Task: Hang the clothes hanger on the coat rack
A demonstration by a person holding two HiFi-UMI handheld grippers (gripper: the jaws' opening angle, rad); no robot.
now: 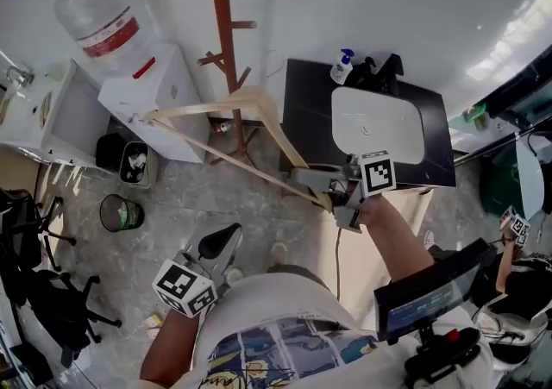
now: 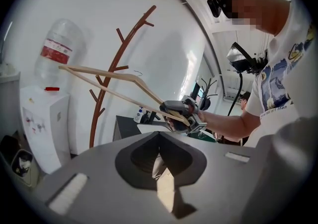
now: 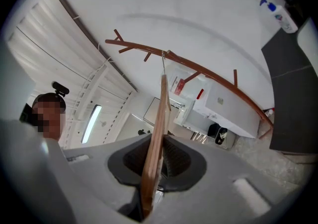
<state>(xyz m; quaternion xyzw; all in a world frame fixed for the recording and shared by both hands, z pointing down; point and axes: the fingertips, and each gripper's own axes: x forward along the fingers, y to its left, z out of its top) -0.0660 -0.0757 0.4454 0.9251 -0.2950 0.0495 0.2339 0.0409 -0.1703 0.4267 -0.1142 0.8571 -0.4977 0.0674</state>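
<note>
Transfer step: the wooden clothes hanger [image 1: 216, 103] is clamped by one end in the right tool [image 1: 304, 178] (jaws nipped onto the wood), just right of the coat rack [image 1: 222, 16]; next, its hook [image 3: 163, 61] must be lifted over a peg [image 1: 242, 25].

The person wears a white T-shirt [image 1: 285, 303] with short sleeves and a cartoon picture in blue and yellow on the front. A black camera [image 2: 217, 2] sits on the head, and a black cable [image 2: 240, 86] runs by the chest. The left gripper [image 1: 221, 242] and the right gripper [image 1: 306, 180] are grey. Each has a cube [image 1: 184, 285] with black and white squares.
</note>
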